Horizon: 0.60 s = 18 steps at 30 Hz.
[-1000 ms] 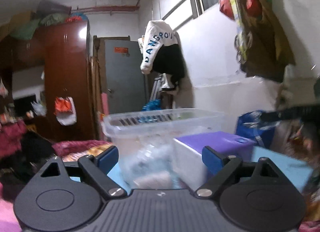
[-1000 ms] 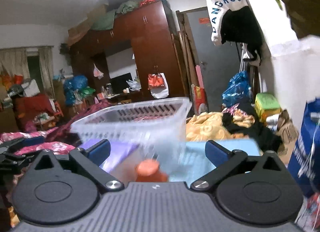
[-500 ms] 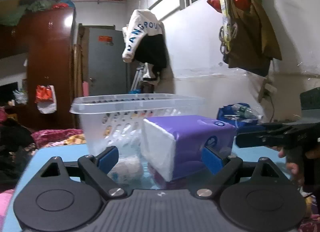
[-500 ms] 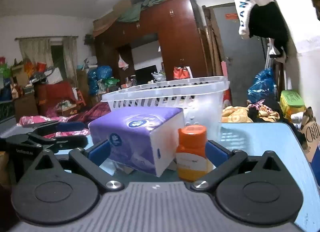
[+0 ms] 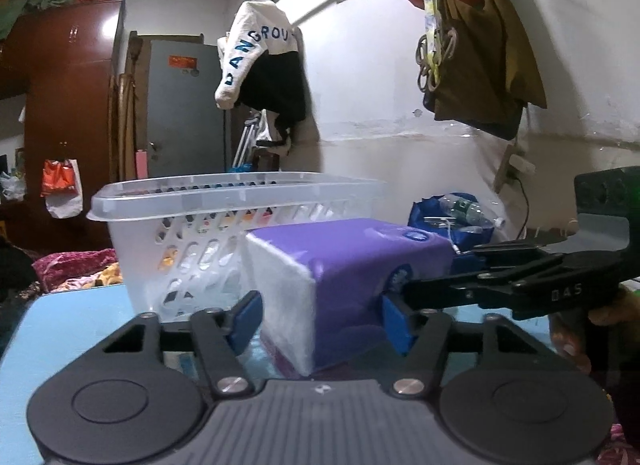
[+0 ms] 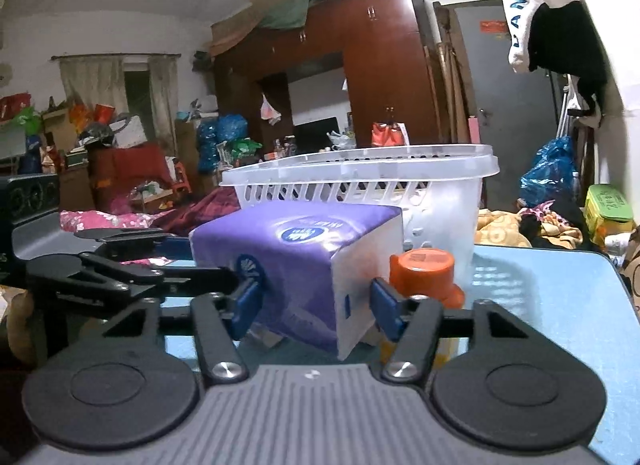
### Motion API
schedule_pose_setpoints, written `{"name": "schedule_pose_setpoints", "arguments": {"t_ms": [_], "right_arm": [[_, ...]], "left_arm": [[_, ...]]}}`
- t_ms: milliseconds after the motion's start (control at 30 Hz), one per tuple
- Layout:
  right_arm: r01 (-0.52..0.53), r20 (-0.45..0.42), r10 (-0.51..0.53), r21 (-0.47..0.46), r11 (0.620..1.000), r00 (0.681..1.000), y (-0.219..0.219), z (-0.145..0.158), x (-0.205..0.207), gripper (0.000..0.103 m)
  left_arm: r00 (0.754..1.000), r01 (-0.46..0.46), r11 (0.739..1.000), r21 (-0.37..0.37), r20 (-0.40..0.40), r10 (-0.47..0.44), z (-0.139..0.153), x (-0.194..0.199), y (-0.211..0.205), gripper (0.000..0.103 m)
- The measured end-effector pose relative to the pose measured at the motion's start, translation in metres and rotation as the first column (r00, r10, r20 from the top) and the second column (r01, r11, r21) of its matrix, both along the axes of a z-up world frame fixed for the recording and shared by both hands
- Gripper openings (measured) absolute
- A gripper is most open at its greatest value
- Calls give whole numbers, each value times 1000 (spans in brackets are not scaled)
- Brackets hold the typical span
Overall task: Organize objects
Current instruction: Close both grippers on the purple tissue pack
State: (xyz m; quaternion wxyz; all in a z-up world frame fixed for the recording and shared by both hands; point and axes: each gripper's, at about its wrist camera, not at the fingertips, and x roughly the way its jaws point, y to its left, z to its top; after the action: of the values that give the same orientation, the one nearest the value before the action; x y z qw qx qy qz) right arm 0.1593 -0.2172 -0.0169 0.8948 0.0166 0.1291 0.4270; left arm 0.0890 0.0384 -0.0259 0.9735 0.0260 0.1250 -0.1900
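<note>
The right wrist view is showing an orange-capped bottle (image 6: pixel 424 277) beside the tissue pack (image 6: pixel 304 261), hidden in the left view. The purple-and-white pack (image 5: pixel 344 285) is sitting on the blue table (image 5: pixel 76 317) before the clear basket (image 5: pixel 224 225). The left gripper (image 5: pixel 320 325) and right gripper (image 6: pixel 312 305) are bracketing it, jaws parted; contact is unclear.

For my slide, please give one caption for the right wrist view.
Both tools flank the purple tissue pack before the clear basket.
</note>
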Motion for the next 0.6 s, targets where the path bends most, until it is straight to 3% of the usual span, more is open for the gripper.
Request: {"name": "schedule_pose_setpoints", "arguments": {"t_ms": [600], "right_arm": [[16, 82, -16, 1, 1000, 996, 3, 5, -19, 49]], "left_arm": [[996, -31, 999, -14, 85, 32, -1, -20, 0, 56]]}}
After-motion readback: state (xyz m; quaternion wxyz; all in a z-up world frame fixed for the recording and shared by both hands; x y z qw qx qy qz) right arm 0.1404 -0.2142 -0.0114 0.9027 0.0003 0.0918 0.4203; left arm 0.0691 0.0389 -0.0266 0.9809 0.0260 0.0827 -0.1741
